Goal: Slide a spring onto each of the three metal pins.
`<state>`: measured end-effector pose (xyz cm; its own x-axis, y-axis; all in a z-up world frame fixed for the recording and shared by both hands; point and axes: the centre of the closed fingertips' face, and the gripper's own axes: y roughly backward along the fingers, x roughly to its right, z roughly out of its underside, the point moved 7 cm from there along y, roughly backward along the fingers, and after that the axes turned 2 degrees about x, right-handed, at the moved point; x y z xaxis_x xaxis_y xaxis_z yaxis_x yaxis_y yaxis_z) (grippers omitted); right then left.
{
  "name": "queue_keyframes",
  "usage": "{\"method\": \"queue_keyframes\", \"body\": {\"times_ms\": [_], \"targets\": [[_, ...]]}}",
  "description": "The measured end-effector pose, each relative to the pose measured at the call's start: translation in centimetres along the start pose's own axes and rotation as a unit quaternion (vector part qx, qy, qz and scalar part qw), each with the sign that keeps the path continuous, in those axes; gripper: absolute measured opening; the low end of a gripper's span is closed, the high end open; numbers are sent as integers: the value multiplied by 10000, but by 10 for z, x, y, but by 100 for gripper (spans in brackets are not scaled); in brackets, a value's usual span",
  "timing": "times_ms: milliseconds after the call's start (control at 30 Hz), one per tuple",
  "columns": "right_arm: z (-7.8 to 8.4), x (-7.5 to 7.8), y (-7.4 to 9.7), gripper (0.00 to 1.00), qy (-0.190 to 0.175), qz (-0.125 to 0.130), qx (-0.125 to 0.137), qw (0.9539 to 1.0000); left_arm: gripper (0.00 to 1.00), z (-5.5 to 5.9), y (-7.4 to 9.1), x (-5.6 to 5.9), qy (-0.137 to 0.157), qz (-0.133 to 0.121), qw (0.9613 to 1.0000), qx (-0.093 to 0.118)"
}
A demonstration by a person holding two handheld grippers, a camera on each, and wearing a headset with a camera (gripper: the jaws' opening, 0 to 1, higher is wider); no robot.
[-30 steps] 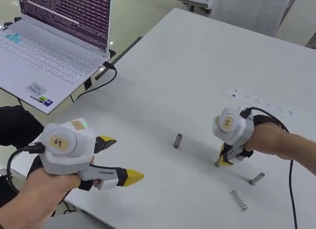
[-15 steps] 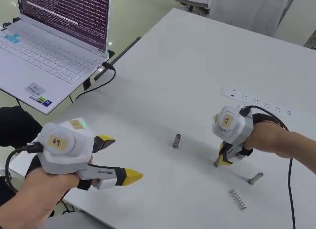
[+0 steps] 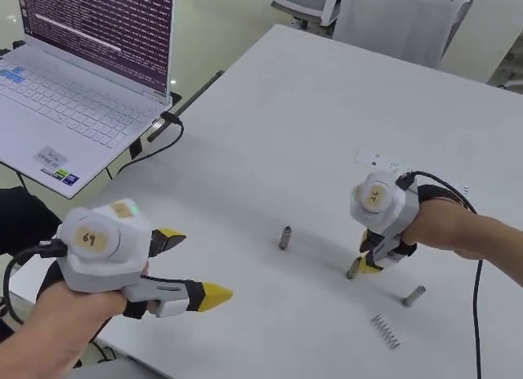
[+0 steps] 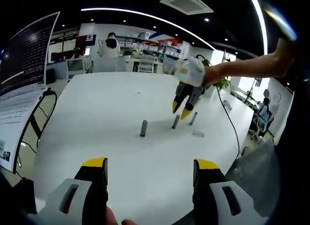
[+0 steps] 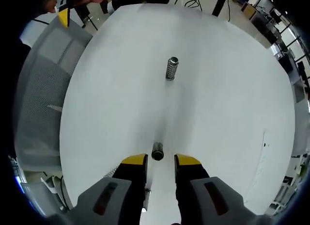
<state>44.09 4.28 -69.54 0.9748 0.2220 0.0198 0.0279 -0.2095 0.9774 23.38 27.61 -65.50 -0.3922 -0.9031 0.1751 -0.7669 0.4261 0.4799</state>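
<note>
**A:** Pins?

**B:** First pin [image 3: 284, 238] upright with a spring on it, toward the near edge of the counter [image 3: 327, 109]. Second pin [image 5: 157, 151] stands between the tips of the right hand-held gripper [image 5: 160, 159], jaws slightly apart. Third pin [image 3: 413, 296] lies flat, with the loose spring [image 3: 384, 331] beside it, closer to the edge.

**A:** Left side?

**B:** Left hand-held gripper [image 3: 196, 265] at the near edge, jaws wide apart.

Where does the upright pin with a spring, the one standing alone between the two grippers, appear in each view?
Head view: the lone pin stands low in the centre.
Left gripper view: the lone pin is near the middle, beyond the open jaws.
Right gripper view: the lone pin is upper centre, straight ahead of the jaws.
Shared landmark: the second pin beside the tips of the right gripper.
</note>
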Motion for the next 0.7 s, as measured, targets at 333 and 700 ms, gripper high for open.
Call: {"method": "queue_keyframes", "body": {"times_ms": [333,700], "targets": [[4,-1,17,24,-233,191,230,9993,68,-1,0,4,-15,45,10000,35],[11,-5,35,26,-605,389,514,9961,68,-4,0,6,-81,107,9999,35]]}}
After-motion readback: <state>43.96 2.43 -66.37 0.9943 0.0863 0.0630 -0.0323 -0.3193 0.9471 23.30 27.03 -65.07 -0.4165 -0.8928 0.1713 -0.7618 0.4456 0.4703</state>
